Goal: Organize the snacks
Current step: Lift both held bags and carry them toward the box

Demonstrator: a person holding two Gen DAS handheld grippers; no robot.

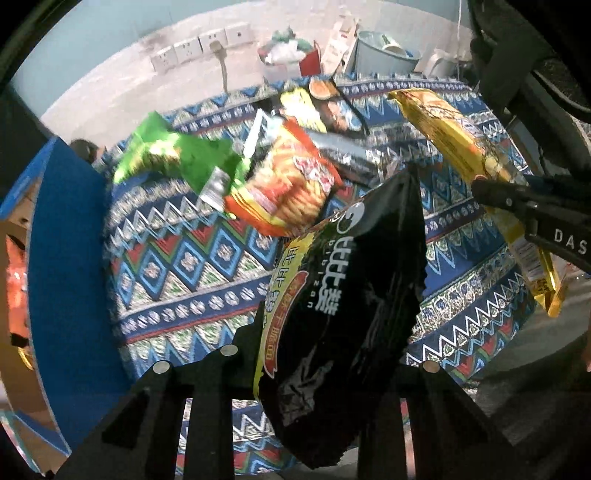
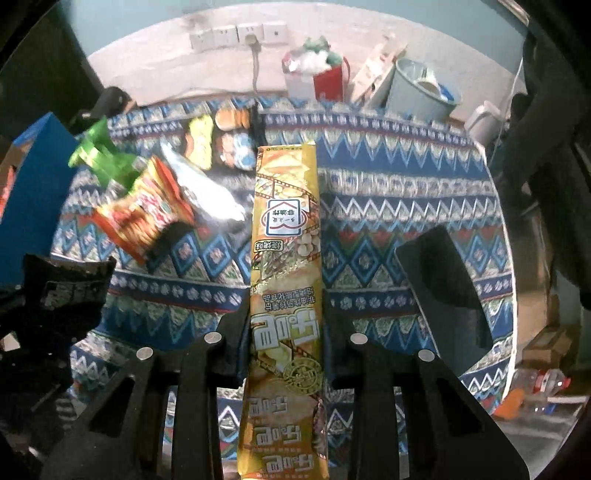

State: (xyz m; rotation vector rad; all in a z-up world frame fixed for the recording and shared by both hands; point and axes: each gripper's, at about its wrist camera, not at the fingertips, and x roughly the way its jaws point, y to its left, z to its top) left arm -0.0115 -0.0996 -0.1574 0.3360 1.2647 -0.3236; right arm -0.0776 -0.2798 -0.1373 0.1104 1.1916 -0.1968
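My left gripper [image 1: 325, 354] is shut on a black snack bag [image 1: 343, 302] and holds it above the patterned tablecloth. My right gripper [image 2: 286, 325] is shut on a long yellow snack pack [image 2: 284, 266], which also shows in the left wrist view [image 1: 458, 147] at the right. On the cloth lie a green bag [image 1: 166, 155], an orange-red bag [image 1: 291, 184], a silver pack [image 1: 343, 147] and a dark cookie bag [image 1: 325, 107]. In the right wrist view the black bag [image 2: 62, 291] is at the left, with the green bag [image 2: 99, 155] and orange-red bag [image 2: 144, 218] beyond it.
A blue box [image 1: 62, 266] with snacks inside stands at the table's left edge; it also shows in the right wrist view [image 2: 33, 192]. A dark flat object [image 2: 447, 288] lies on the cloth at the right. A pail [image 2: 421, 92], a red bag [image 2: 328, 81] and wall sockets [image 2: 236, 35] are behind the table.
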